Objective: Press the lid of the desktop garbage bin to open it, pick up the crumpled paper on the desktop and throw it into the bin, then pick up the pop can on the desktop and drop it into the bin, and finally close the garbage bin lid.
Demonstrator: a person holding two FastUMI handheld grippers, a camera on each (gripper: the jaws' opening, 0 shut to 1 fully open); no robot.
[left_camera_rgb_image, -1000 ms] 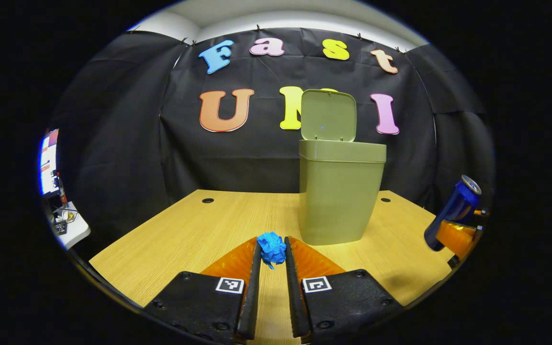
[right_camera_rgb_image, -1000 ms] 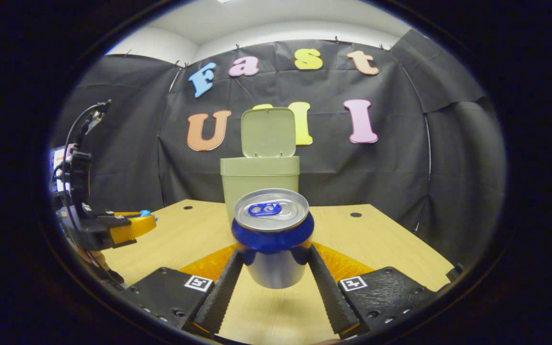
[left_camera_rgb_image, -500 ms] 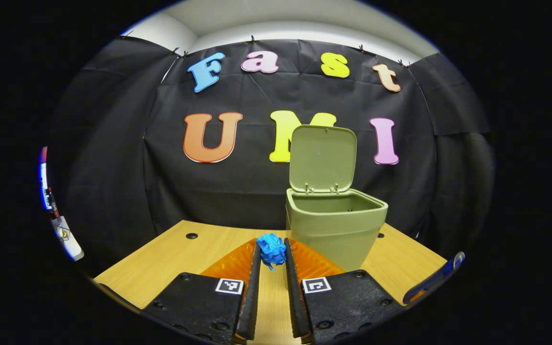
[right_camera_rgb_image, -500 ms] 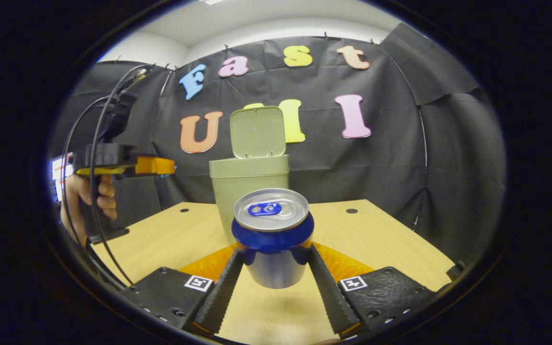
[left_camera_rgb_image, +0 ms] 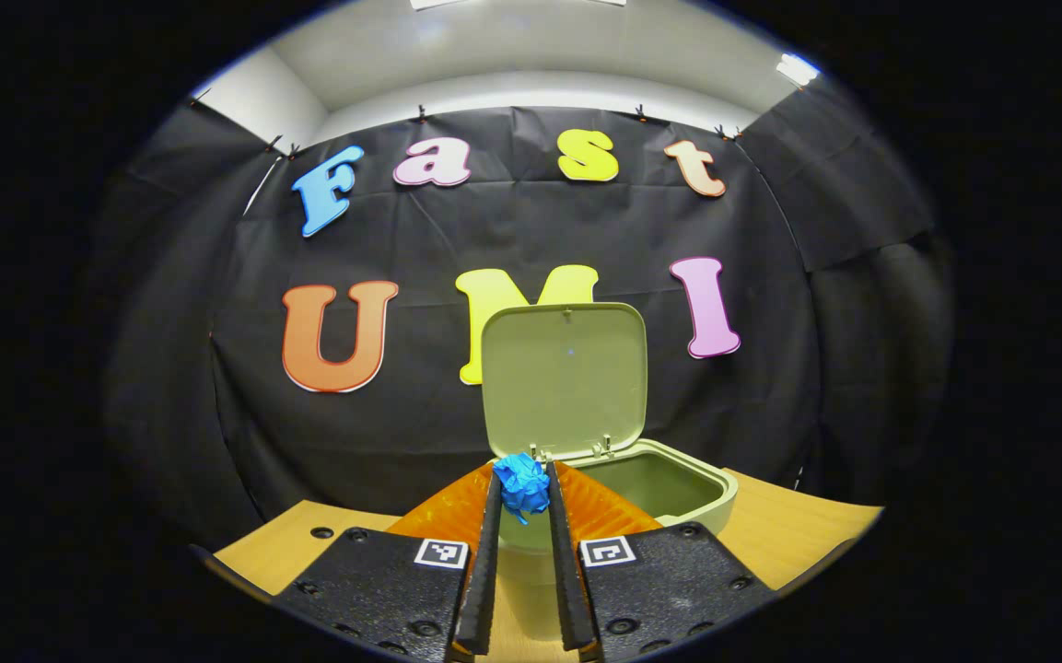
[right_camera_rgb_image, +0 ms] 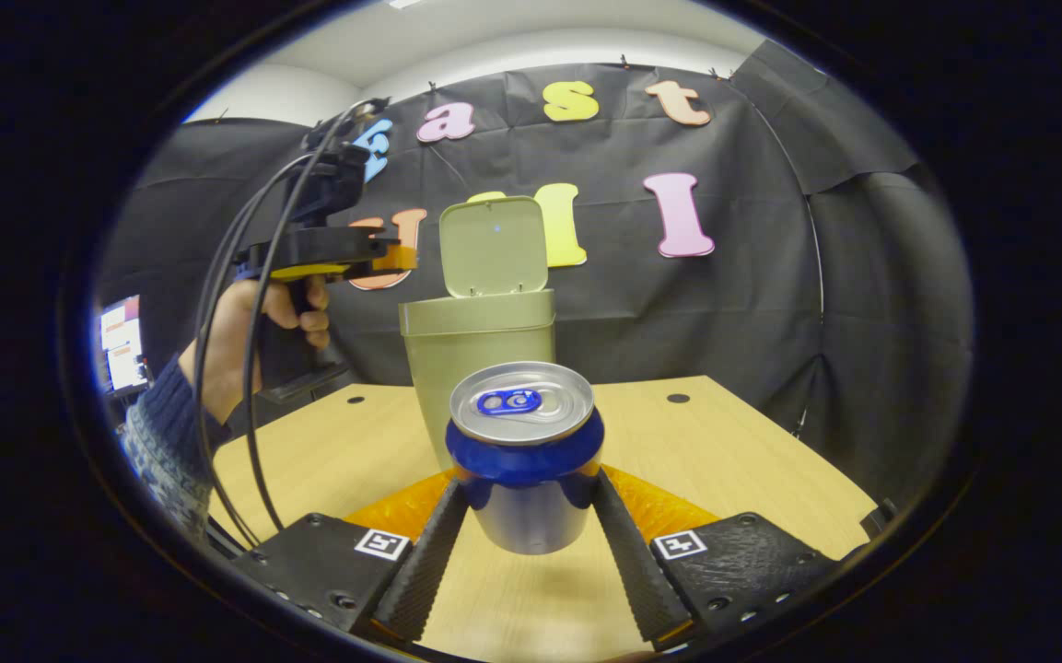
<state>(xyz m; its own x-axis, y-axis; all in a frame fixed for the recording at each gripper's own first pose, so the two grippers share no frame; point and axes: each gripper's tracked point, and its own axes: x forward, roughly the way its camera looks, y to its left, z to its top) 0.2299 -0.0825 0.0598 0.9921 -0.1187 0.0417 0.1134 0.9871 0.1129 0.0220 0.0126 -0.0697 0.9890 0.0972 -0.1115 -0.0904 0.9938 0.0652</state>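
Note:
The olive green bin (left_camera_rgb_image: 678,483) stands on the wooden table with its lid (left_camera_rgb_image: 566,378) raised upright. My left gripper (left_camera_rgb_image: 521,488) is shut on a crumpled blue paper ball (left_camera_rgb_image: 522,485), held high at the bin's near rim, just above its opening. In the right gripper view the left gripper (right_camera_rgb_image: 402,255) hovers beside the lid (right_camera_rgb_image: 494,247) above the bin (right_camera_rgb_image: 480,359), held by a hand (right_camera_rgb_image: 250,322). My right gripper (right_camera_rgb_image: 524,502) is shut on a blue pop can (right_camera_rgb_image: 524,479), upright and lifted a little above the table (right_camera_rgb_image: 724,451), in front of the bin.
Black cables (right_camera_rgb_image: 236,368) hang from the left gripper down to the table's left edge. The wooden table (left_camera_rgb_image: 798,534) has small round holes (right_camera_rgb_image: 677,399) near its back corners. A lit screen (right_camera_rgb_image: 122,341) sits far left outside the booth.
My left gripper has risen and moved forward with the paper ball, from table height to the bin's rim. The right gripper keeps the can almost still.

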